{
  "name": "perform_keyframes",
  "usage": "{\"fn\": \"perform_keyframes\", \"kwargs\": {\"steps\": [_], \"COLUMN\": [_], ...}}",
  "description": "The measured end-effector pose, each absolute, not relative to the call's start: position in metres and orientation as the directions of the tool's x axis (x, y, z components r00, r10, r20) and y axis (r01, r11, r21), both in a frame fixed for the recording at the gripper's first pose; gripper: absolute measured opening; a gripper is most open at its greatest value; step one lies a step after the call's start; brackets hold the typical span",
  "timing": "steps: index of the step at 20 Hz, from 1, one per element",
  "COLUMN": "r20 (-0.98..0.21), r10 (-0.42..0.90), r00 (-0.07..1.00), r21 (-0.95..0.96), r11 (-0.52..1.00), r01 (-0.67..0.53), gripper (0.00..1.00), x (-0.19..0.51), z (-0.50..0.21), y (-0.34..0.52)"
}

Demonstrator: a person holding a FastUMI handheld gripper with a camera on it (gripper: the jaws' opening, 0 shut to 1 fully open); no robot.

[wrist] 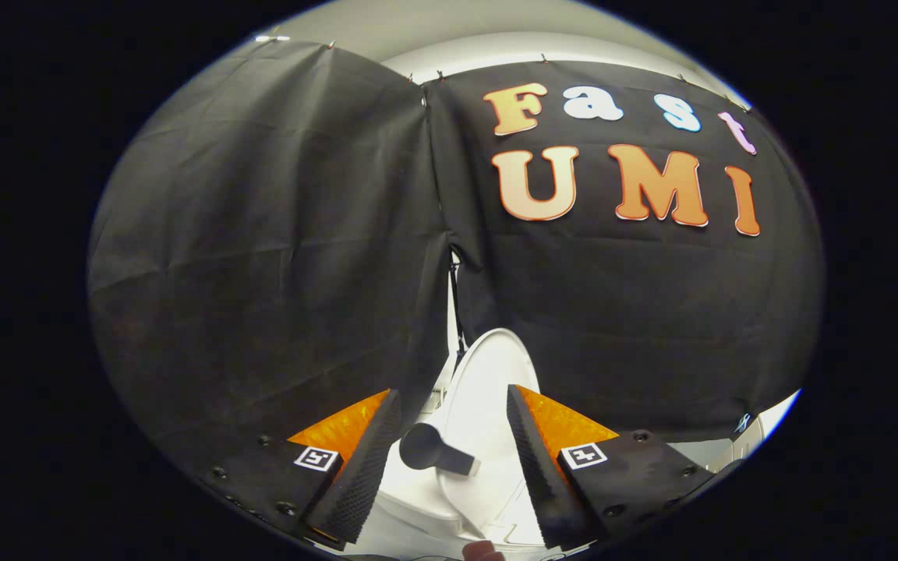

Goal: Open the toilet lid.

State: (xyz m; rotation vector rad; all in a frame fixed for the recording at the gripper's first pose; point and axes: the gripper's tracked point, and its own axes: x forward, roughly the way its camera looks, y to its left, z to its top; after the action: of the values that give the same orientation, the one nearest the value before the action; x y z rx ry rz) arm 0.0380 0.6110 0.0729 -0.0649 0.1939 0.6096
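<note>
Black cloth wall (262, 257) hangs behind everything, two panels meeting at seam, pale ceiling above; likely screens booth off from clutter

White toilet (418, 499) low against wall, partly covered by fingers

Toilet lid (488, 389) stands raised, leaning back near cloth, between and beyond fingers; judging by that, task looks close to done

Dark round handle (429, 450) sticks out from lid edge, probably fitted so fingers can grip it

Gripper (453, 452) fingers spread, handle between them, neither pressing on it

Fingertip (482, 551) just visible below
</note>
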Motion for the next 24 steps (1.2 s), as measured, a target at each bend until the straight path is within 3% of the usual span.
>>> {"fn": "perform_keyframes", "kwargs": {"steps": [9, 16, 24], "r20": [-0.078, -0.059, -0.036], "r10": [0.515, 0.405, 0.391], "r00": [0.854, 0.912, 0.920], "r21": [-0.029, 0.004, -0.088], "r11": [0.855, 0.914, 0.916], "r01": [-0.518, -0.405, -0.393], "gripper": [0.89, 0.89, 0.89], "x": [0.065, 0.087, 0.075], "z": [0.134, 0.130, 0.119], "y": [0.483, 0.361, 0.270]}}
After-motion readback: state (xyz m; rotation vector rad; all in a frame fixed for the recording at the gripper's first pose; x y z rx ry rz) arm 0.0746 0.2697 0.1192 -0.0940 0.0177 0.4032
